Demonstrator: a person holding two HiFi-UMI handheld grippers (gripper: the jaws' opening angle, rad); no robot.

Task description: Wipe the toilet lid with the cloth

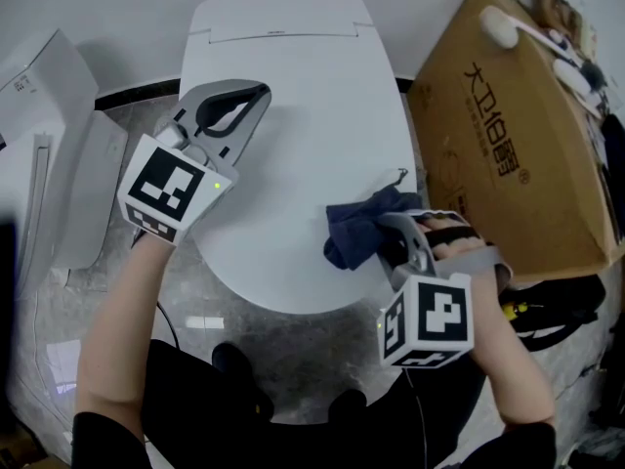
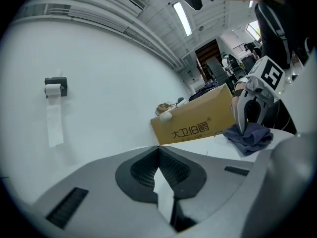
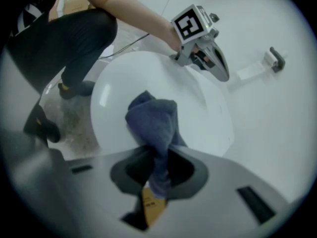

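Firmly the right hand-held gripper (image 1: 384, 227) pinches a crumpled dark-blue cloth (image 1: 352, 233) on the lid (image 1: 293, 115)

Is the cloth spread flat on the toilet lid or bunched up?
Bunched. The cloth lies crumpled on the toilet lid, one end pinched between the shut jaws of the right gripper.

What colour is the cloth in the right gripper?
Plain dark blue-grey. The cloth shows best in the right gripper view, pinched by the right gripper.
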